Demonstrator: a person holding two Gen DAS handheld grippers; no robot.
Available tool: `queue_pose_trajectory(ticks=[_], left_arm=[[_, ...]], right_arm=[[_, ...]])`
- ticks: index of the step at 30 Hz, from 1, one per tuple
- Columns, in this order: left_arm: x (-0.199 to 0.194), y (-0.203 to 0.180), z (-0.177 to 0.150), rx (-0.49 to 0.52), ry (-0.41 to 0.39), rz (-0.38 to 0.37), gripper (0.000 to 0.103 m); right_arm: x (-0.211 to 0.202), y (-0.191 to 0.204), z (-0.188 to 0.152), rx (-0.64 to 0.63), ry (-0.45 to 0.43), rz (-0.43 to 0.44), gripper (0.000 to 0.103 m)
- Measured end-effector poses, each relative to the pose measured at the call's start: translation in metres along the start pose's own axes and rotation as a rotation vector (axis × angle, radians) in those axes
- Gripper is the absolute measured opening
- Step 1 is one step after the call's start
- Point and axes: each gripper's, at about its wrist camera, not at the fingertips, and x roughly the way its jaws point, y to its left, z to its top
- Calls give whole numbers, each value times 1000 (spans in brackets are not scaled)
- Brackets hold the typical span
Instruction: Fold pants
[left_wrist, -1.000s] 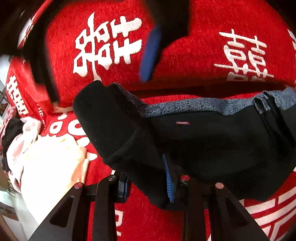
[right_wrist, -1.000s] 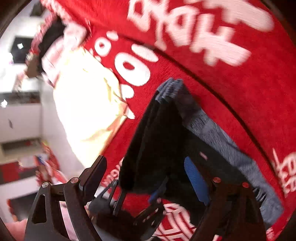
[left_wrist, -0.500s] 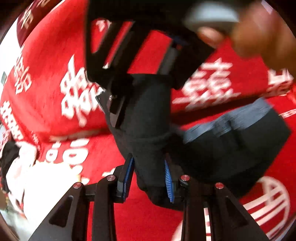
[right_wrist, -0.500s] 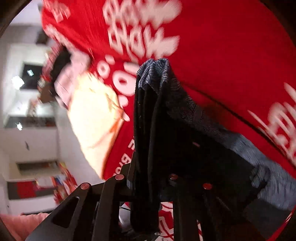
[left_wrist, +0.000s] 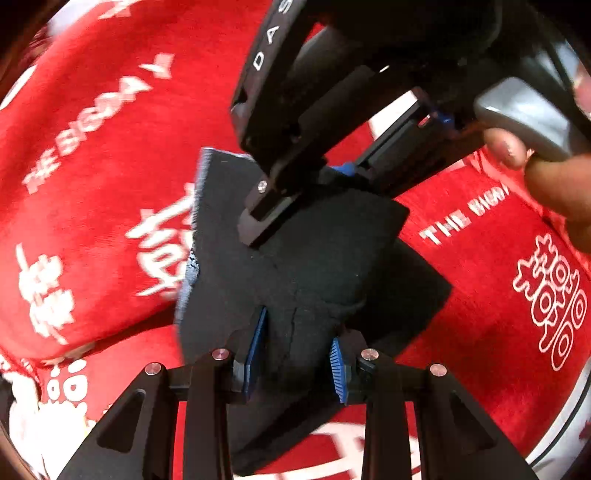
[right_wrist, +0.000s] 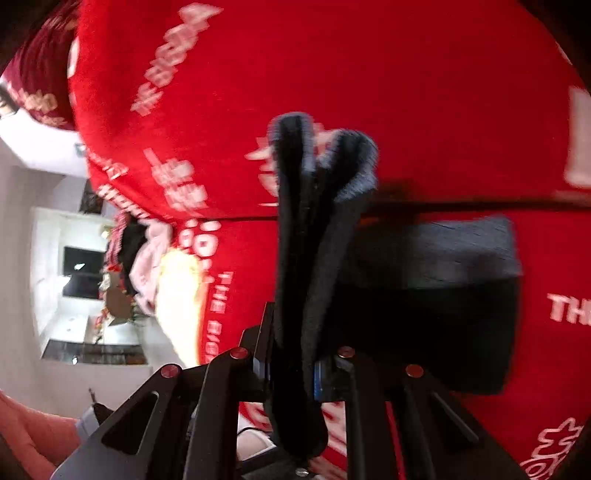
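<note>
you are now pinching the black pants (left_wrist: 314, 266) in both jaws, the right gripper (right_wrist: 291, 365) having just clamped on, so the fold is closing.

A red cloth (left_wrist: 461, 314) printed with white Chinese characters and the words "THE BIG DAY" fills both views. On it, at the left of the right wrist view, lie a pale yellow garment (right_wrist: 181, 302) and, just beyond, a pink-and-dark heap of clothes (right_wrist: 138, 254).
</note>
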Motion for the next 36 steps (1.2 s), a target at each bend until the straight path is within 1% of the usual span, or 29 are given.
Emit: queue_pose_trajectory(ticks=[2,4,8,9,11,12,13,15,16,18,20,21,22,23,25,28,29,31,32,34,36], left_arm=[[19,-21,2,34,30,3,32],[34,-34,0,63,49,8,32],[43,-56,-5,97,60,16,32],[46,-61,-7,106,65,18,32],[53,-67,-13,127,87,18,32],[56,-69,-15,134,96,20,34],[59,-73,-15,141,104,20,36],[55,-72,-13,143,108,-8,49],[51,-69,-12,133,108,-26,52],[38,-56,-12,97,112,-55,76],[26,-40,-14,77,104,-58,77],[19,-31,-15,64,103,-57,77],[14,-22,-15,45,106,-53,77],[10,-15,-16,28,110,-48,77],[10,15,-17,-51,154,-31,77],[26,55,-24,-161,224,-7,77],[33,71,-27,-212,259,12,77],[44,93,-37,-284,291,32,77],[46,98,-42,-312,303,39,77],[55,106,-50,-348,333,32,77],[70,111,-60,-400,380,-4,77]], right_arm=[[4,-30,-6,42,-4,-7,17],[8,-54,-11,82,-8,8,16],[12,-74,-23,95,-9,26,16],[11,-80,-27,100,-7,21,16],[17,-95,-33,93,10,-41,17],[22,-101,-36,85,19,-70,18],[24,-105,-37,90,18,-74,19],[21,-105,-38,102,1,-78,19],[16,-105,-41,92,-3,-93,20],[10,-97,-46,62,-4,-153,23],[11,-91,-48,56,-3,-203,26],[8,-88,-51,55,-6,-250,29],[4,-86,-54,61,-9,-310,41],[-1,-87,-57,68,-14,-348,47],[-13,-87,-64,99,-39,-387,47],[-29,-78,-73,112,-88,-425,46],[-31,-70,-74,103,-108,-431,42],[-34,-54,-74,75,-146,-417,32],[-33,-46,-73,62,-155,-406,31],[-19,-29,-67,29,-141,-383,31],[-5,-23,-63,5,-111,-393,31]])
